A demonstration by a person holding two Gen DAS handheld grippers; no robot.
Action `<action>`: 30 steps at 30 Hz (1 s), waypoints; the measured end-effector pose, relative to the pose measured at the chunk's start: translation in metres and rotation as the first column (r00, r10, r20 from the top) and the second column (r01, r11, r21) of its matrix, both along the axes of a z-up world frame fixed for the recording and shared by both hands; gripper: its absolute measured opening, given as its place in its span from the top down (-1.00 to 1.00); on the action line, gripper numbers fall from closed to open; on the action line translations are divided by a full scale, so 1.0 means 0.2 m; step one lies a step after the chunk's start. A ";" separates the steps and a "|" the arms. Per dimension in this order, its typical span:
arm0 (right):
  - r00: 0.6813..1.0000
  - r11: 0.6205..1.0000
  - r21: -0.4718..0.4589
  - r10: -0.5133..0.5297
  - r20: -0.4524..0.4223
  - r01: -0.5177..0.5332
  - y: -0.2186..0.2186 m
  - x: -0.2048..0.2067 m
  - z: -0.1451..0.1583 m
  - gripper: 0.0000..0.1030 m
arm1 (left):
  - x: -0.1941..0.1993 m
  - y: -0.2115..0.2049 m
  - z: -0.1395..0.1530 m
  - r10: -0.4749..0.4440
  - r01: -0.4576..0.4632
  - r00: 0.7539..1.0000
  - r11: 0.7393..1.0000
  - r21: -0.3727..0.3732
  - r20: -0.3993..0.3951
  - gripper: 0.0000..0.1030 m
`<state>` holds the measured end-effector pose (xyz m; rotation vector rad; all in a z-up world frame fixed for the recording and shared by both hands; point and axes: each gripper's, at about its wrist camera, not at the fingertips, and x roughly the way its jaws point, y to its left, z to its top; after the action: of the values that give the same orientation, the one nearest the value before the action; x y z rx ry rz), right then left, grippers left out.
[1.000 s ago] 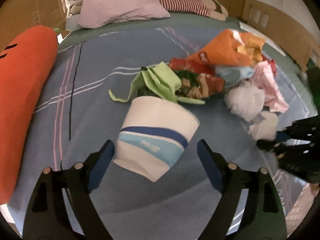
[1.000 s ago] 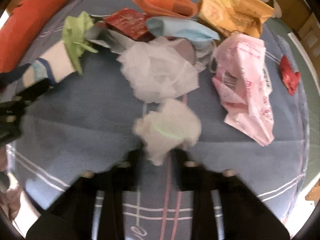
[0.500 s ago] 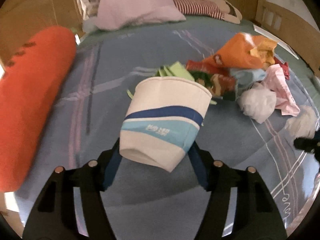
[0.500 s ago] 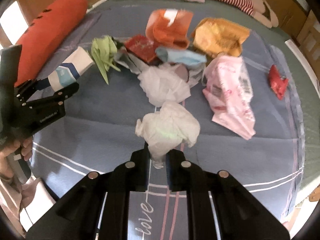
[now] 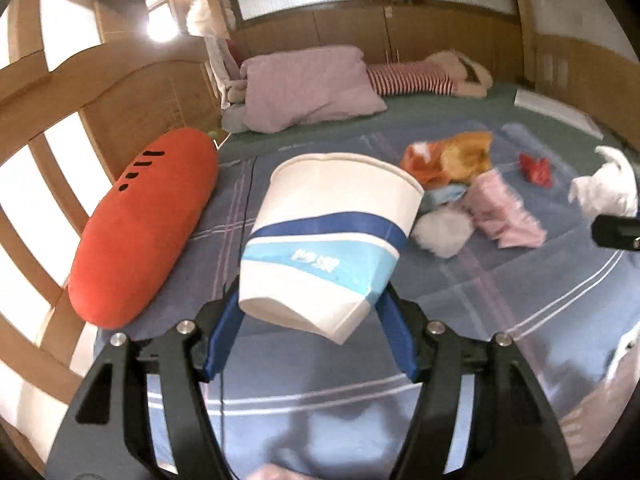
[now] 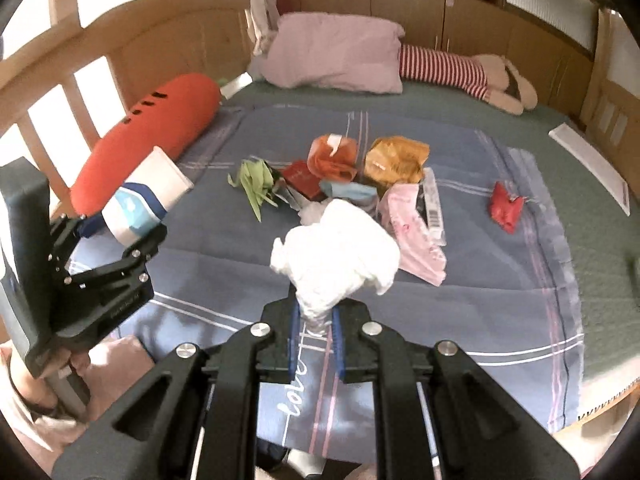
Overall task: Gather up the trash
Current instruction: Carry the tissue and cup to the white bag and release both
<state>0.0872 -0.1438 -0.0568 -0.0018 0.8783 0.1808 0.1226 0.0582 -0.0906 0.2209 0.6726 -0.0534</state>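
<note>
My left gripper is shut on a white paper cup with blue bands, held tilted above the blue bedspread. The right wrist view shows the same cup and left gripper at the left. My right gripper is shut on a crumpled white tissue, lifted off the bed. Behind it lies the trash pile: a green wrapper, an orange bag, a yellow bag and a pink bag. A red wrapper lies apart at the right.
A long orange carrot pillow lies along the left side by the wooden bed rail. A lilac pillow and a striped plush toy lie at the head end. A person's hand holds the left gripper.
The left jaws closed on the cup and lifted it off the bed. The right gripper rose with the tissue. Both views now take in the whole bed.
</note>
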 end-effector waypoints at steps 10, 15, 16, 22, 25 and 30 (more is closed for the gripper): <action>0.995 0.956 -0.281 -0.061 0.078 0.081 -0.07 -0.31 0.09 0.73 | -0.30 -0.17 0.19 -0.025 0.026 0.998 0.999 -0.021 0.049 -0.26; 0.992 0.907 -0.405 -0.078 0.103 0.114 -0.18 -0.51 0.10 0.73 | -0.45 -0.33 0.26 -0.110 0.111 0.992 0.994 -0.013 0.057 -0.26; 0.992 0.903 -0.413 -0.079 0.098 0.113 -0.21 -0.55 0.10 0.73 | -0.49 -0.37 0.27 -0.140 0.141 0.989 0.990 -0.012 0.056 -0.26; 0.993 0.907 -0.405 -0.115 0.022 0.114 -0.44 -0.71 0.07 0.73 | -0.65 -0.57 0.28 -0.299 0.300 0.954 0.954 -0.010 0.029 -0.26; 0.986 0.905 -0.408 -0.157 -0.056 0.120 -0.59 -0.81 -0.01 0.73 | -0.69 -0.62 0.28 -0.340 0.340 0.940 0.940 -0.012 0.013 -0.26; 0.961 0.918 -0.381 -0.195 -0.198 0.108 -0.70 -0.93 -0.16 0.73 | -0.76 -0.71 0.26 -0.422 0.422 0.906 0.906 -0.025 -0.031 -0.26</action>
<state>-0.0992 -0.2840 -0.0892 -0.2660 1.1321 -0.1359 -0.0299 -0.0834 -0.0381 0.3470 0.6500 -0.4813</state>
